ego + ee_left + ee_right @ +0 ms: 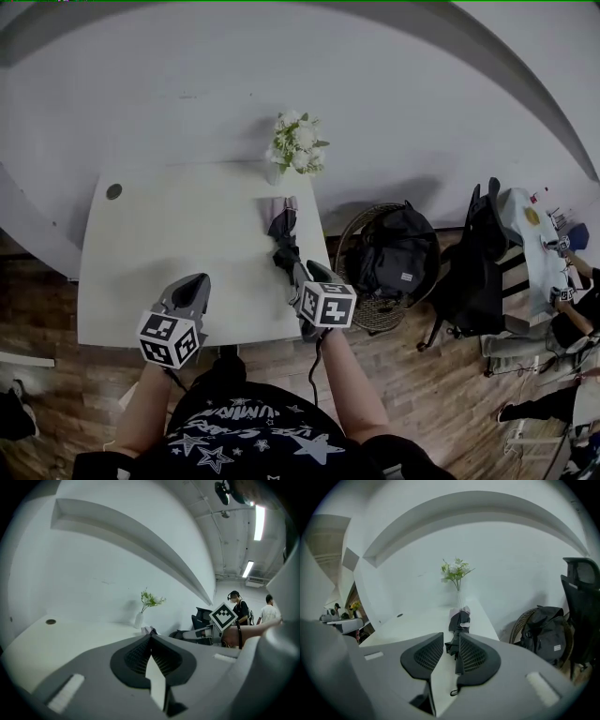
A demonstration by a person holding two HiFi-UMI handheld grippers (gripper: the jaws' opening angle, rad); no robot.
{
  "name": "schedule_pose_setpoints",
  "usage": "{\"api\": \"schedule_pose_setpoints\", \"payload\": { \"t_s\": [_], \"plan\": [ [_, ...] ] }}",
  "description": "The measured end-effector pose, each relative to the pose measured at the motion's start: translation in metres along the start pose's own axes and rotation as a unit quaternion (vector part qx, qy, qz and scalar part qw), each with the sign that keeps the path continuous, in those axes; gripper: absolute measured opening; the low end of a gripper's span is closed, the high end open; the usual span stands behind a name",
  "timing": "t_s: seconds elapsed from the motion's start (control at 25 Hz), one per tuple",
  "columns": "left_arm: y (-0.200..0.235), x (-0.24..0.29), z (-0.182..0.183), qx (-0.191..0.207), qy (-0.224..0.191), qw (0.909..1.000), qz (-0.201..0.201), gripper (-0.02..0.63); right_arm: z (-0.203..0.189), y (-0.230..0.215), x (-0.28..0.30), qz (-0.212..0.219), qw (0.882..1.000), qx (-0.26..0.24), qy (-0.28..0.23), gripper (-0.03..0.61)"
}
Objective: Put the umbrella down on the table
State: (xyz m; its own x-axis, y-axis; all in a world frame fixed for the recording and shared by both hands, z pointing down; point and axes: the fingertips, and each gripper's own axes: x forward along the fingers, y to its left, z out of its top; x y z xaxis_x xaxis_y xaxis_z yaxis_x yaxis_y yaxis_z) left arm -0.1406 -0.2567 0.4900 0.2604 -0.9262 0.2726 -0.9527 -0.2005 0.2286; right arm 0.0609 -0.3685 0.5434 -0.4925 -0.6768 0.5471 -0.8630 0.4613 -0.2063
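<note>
The folded dark umbrella (pixel 281 230) lies flat on the white table (pixel 178 234) near its right edge, its pinkish end toward the vase. My right gripper (pixel 294 274) hovers at the umbrella's near end. In the right gripper view the umbrella (pixel 459 620) shows through the narrow gap between the jaws of the right gripper (pixel 451 639), and the pads do not press on it. My left gripper (pixel 197 279) hangs over the table's front left part. Its jaws meet at the tips with nothing between them (pixel 150 638). The left gripper view catches only a bit of the umbrella (pixel 150 631).
A vase of white flowers (pixel 295 145) stands at the table's back right corner. A small dark disc (pixel 113 191) sits at the back left. Right of the table are a wicker basket holding a black backpack (pixel 398 253) and an office chair (pixel 480 248). People stand far right (pixel 236 609).
</note>
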Motion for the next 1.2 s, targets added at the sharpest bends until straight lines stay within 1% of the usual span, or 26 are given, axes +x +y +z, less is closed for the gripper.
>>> {"api": "schedule_pose_setpoints", "payload": {
  "t_s": [0.12, 0.32, 0.56, 0.76, 1.2],
  "plan": [
    [-0.013, -0.015, -0.009, 0.001, 0.0, 1.0, 0.001, 0.003, -0.009, 0.001, -0.019, 0.001, 1.0, -0.001, -0.006, 0.075],
    [-0.033, -0.042, -0.023, -0.001, -0.003, 1.0, 0.005, 0.003, -0.026, 0.001, -0.049, -0.002, 1.0, -0.001, -0.014, 0.014],
    [-0.051, -0.076, -0.042, -0.013, -0.004, 0.9999, 0.007, 0.003, -0.047, 0.01, -0.081, 0.014, 0.999, 0.011, -0.03, 0.012],
    [-0.059, -0.099, -0.057, -0.019, -0.003, 0.9997, 0.016, 0.003, -0.063, 0.018, -0.101, 0.025, 0.999, 0.003, -0.029, 0.012],
    [-0.07, -0.13, -0.068, -0.023, -0.008, 0.9994, 0.025, 0.003, -0.081, 0.033, -0.127, 0.034, 0.999, -0.009, -0.029, 0.012]
  ]
}}
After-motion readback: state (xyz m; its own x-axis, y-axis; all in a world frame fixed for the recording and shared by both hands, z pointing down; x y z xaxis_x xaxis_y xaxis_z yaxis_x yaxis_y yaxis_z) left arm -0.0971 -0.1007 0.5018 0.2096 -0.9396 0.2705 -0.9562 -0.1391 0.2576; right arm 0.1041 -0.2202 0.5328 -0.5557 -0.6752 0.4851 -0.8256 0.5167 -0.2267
